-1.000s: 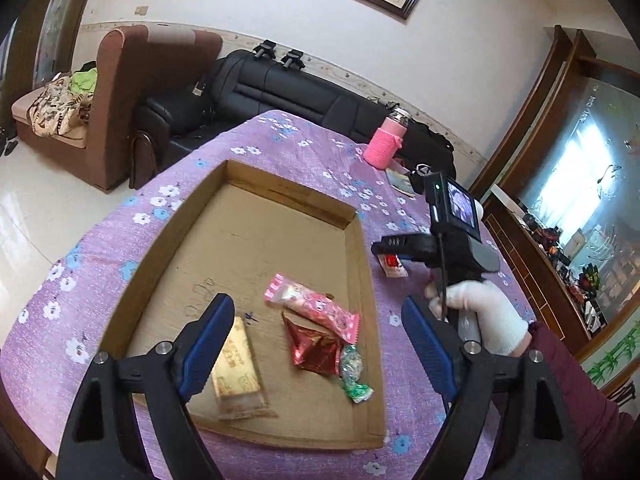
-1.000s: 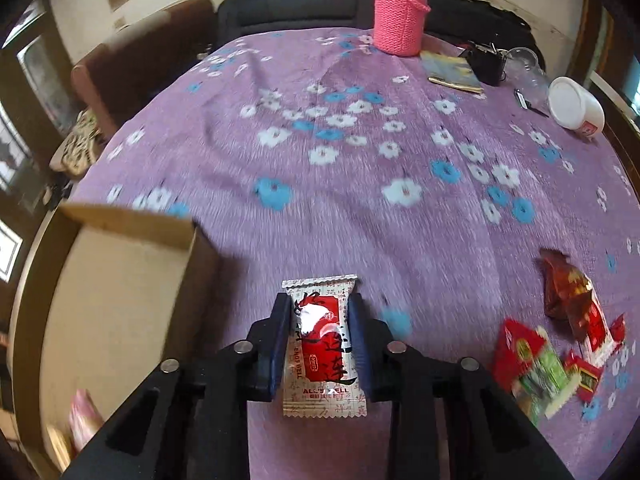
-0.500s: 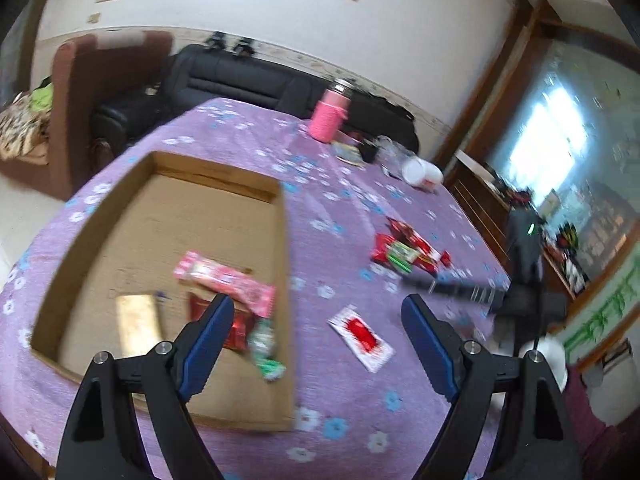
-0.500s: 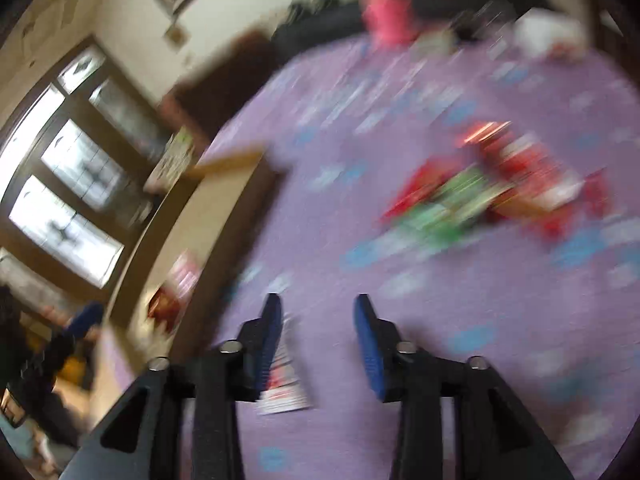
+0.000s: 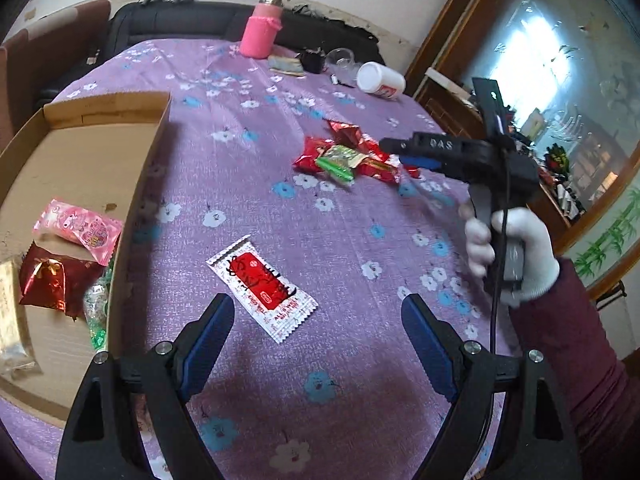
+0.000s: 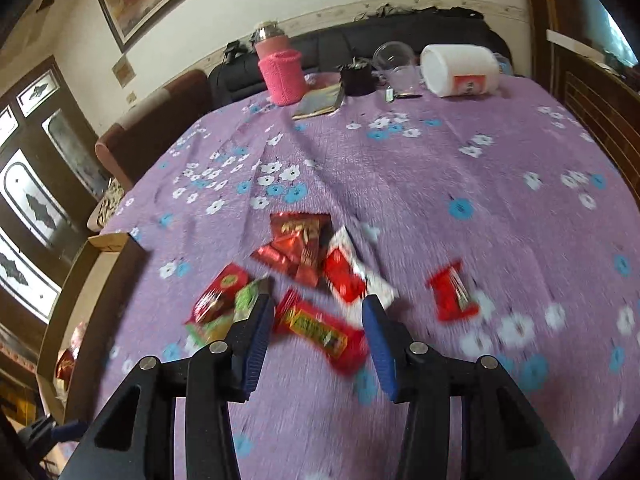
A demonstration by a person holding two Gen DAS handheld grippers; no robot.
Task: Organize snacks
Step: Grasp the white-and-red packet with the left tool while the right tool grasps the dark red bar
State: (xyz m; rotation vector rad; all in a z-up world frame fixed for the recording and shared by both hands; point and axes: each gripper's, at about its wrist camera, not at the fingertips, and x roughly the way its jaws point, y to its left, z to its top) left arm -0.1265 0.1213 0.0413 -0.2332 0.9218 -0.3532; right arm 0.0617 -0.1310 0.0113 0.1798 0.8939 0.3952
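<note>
Right claw [image 6: 318, 322], gripping the white-red packet [image 5: 262, 286] a second ago, has just been opening and now stands half wide with nothing pinched, hanging over the snack pile [image 6: 304, 280] mid-frame with a red bar [image 6: 320, 330] lying under the gap. The packet now lies flat on the table [image 5: 248, 184] at lower centre of the left view, just outside the box [image 5: 132, 216] wall, so not yet sorted. Left claw [image 5: 318, 330] wide and empty, has swung from over the box to over that packet, likely to finish the transfer.
</note>
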